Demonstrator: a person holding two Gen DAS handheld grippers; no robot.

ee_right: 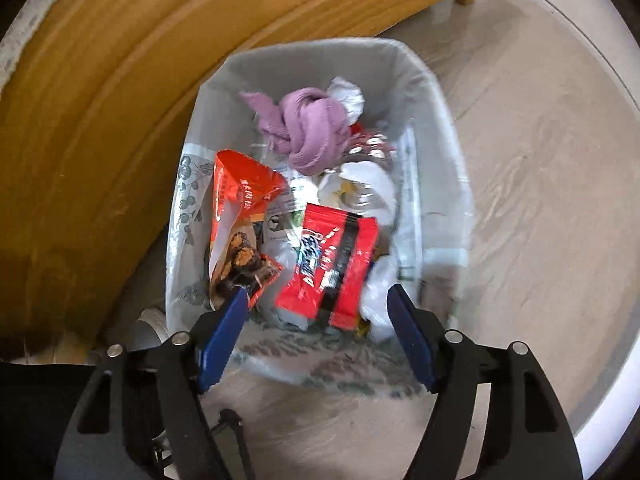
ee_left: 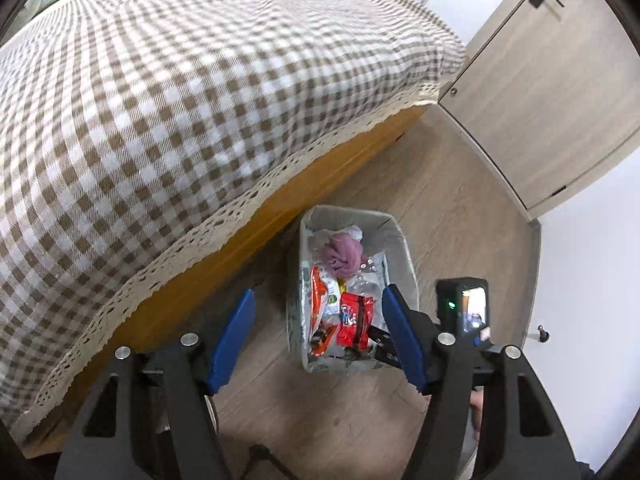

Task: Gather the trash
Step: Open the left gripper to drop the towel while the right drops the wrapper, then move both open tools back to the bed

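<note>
Right now the right gripper [ee_right: 316, 312] hangs just above the near end of the trash bin [ee_right: 432, 92], jaws spread wide and holding nothing; the left gripper [ee_left: 318, 320] hovers higher, equally parted and empty. The bin stands on the wood floor [ee_right: 540, 200] beside the table's wooden side [ee_right: 100, 100], its long axis running from 6 toward 12 o'clock in the right wrist view, mouth facing up. Inside, the red snack pouch [ee_right: 336, 268] lies near 6 o'clock, tilted toward 1 o'clock, the orange wrapper [ee_right: 240, 208] at 9, the purple cloth [ee_right: 312, 128] at 12. One risk, I judge: the left finger [ee_right: 224, 336] sits very close to the orange wrapper's lower corner and could snag it on withdrawal, dragging it out over the liner [ee_right: 188, 240].
</note>
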